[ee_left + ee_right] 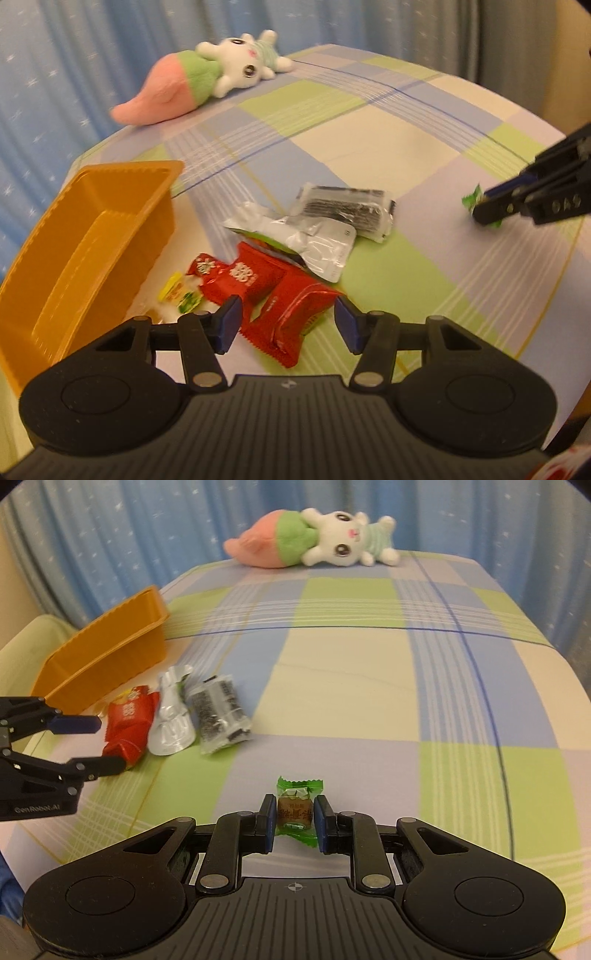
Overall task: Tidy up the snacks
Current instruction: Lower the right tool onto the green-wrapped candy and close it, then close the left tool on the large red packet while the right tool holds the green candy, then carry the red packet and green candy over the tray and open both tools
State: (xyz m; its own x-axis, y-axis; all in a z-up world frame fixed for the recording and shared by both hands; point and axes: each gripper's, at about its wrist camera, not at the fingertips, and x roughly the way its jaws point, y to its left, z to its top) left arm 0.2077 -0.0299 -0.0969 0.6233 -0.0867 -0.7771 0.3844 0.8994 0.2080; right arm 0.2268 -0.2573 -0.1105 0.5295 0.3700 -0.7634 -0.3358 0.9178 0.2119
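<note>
The green-wrapped candy [295, 808] sits clamped between the pads of the right gripper [294, 821], low over the checked cloth [351, 686]. This looks like the pick-up step of sorting; next, I judge, it must be carried far to this gripper's left and released in the orange tray [107, 653]. The left gripper [287, 325] hangs with jaws apart over a red packet [295, 325], the tray just left of it.
</note>
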